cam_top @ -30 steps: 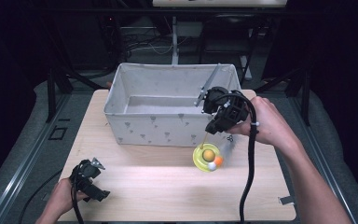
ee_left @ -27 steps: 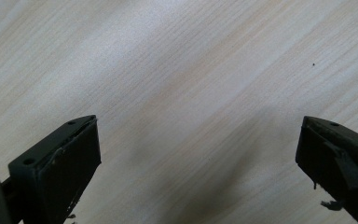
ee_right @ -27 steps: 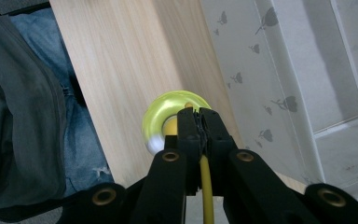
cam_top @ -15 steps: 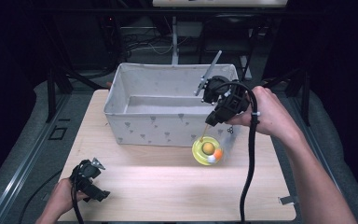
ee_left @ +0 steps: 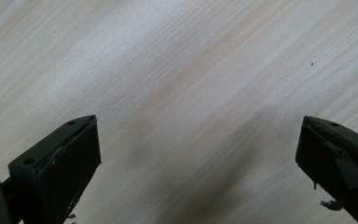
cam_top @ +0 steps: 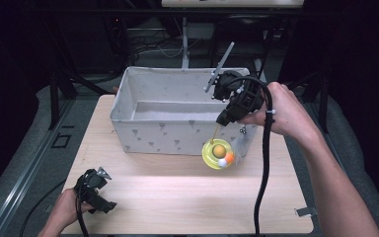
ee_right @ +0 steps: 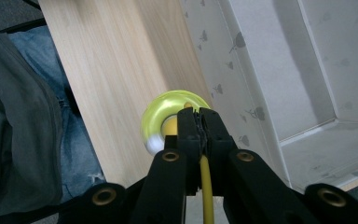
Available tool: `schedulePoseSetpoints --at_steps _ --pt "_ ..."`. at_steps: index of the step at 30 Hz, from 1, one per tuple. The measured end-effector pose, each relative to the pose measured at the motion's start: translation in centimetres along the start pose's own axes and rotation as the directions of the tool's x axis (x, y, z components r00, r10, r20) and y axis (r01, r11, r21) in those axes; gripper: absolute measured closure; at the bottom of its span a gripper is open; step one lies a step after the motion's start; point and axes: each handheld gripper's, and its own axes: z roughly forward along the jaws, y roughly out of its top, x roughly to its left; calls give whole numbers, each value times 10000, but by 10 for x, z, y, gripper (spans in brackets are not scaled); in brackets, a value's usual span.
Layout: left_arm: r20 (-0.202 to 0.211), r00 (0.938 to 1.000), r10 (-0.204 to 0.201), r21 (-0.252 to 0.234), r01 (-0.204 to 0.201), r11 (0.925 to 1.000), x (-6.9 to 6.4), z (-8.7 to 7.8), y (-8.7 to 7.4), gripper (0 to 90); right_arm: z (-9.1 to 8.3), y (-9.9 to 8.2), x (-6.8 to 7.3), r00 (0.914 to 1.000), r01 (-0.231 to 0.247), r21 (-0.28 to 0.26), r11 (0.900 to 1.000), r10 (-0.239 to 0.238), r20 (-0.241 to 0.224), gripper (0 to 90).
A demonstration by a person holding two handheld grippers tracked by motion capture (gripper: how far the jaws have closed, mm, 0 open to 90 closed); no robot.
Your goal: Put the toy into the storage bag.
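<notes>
right claw (ee_right: 199,122) pinched on thin yellow cord (ee_right: 206,186) | translucent round toy (cam_top: 218,154) dangling | left claw (ee_left: 198,163) wide, empty

Setting: probably a lab or recording studio. Evidence: pale wooden tabletop (cam_top: 177,197) ringed by black curtains; dark metal stand legs (cam_top: 54,98) and trailing cables (cam_top: 163,47) on grey floor beyond the right hand-held gripper (cam_top: 225,114).

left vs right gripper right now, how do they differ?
The left gripper sits low at the table's near edge; the right gripper is raised by the fabric bin. Left jaws gape, holding nothing; right jaws pinch a yellow stick dangling a yellow ring toy. Both are hand-held.
</notes>
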Motion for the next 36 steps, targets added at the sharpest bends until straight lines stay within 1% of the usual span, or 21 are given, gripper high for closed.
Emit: schedulePoseSetpoints --at_steps 6,8,10,12,15,16,19,22,25,28,30,32,36 --pt "13 10000 12 15 -12 10000 0 0 0 1 -6 5 -3 10000 -11 -162 9999 12 98 886" --pt "9 10000 29 -6 -29 10000 0 0 1 1 -9 7 -4 9999 -14 -126 9999 16 163 886" --pt "10 10000 60 10 -60 10000 0 0 1 1 -11 9 -5 9998 -53 -207 9998 57 184 886" --pt "16 10000 57 19 -57 10000 0 1 1 1 -13 11 -6 9998 -5 -156 9999 8 196 886" --pt "2 10000 69 65 -69 10000 1 0 0 1 -16 14 -6 9997 2 -218 9998 3 227 886" --pt "-49 9999 94 27 -94 10000 1 0 0 1 -18 16 -6 9996 5 -207 9998 0 271 886" --pt "-6 10000 13 1 -13 10000 1 -1 0 1 -20 19 -7 9994 18 -220 9998 -11 340 886" --pt "-12 10000 57 -10 -57 10000 1 0 0 1 -24 23 -8 9993 3 -355 9994 11 385 886" --pt "-33 10000 67 -6 -67 10000 1 0 1 1 -28 26 -10 9989 30 -350 9994 -13 469 886" --pt "7 10000 27 43 -27 10000 0 0 1 1 -31 28 -12 9987 13 -416 9991 8 501 886" --pt "0 10000 86 53 -86 9999 1 1 1 1 -33 29 -15 9984 -25 -397 9992 48 566 886" --pt "0 10000 93 51 -93 9999 0 1 1 1 -33 30 -18 9985 -109 -460 9989 133 530 886" --pt "-30 10000 50 84 -50 10000 1 1 0 1 -35 33 -23 9966 -213 -398 9990 243 782 886"
